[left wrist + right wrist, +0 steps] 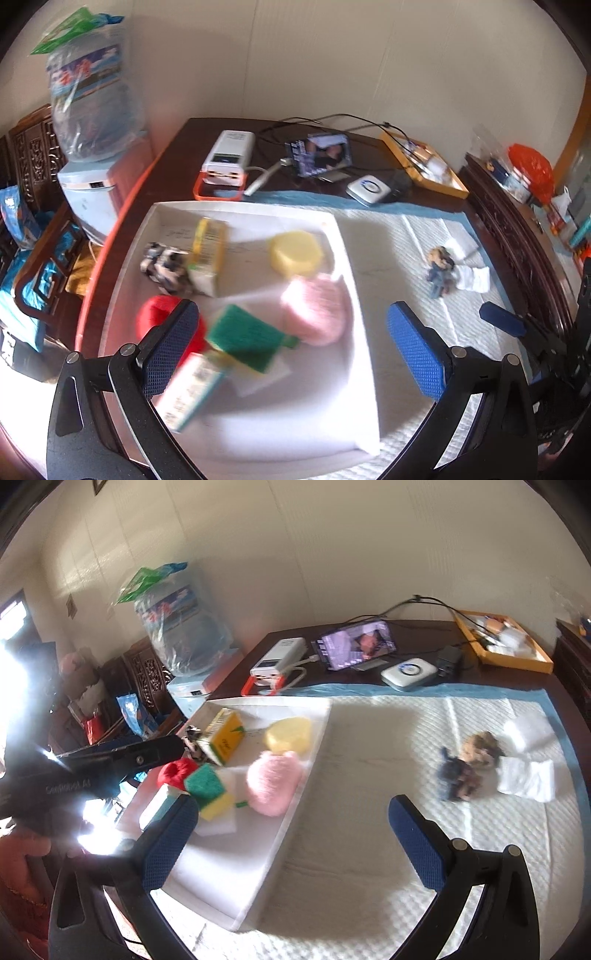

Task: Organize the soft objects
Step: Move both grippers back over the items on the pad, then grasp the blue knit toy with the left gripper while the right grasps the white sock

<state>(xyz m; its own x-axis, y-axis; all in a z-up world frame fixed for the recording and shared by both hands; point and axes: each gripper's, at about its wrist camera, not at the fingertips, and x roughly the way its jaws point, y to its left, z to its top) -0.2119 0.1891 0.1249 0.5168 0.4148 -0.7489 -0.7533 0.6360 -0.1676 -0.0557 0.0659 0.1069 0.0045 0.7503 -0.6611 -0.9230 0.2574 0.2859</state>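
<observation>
Dark table [258,653], quilted pad [369,775] (blue-edged), white tray [295,794]

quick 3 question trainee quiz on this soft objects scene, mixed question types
1. True or false: the pink fluffy ball lies inside the white tray.
2. Which lies outside the tray, on the quilted pad? A yellow sponge B small doll C red yarn ball
3. Fill in: both the left claw and the right claw are ____, holding nothing.

Key: 1 true; 2 B; 3 open
</observation>
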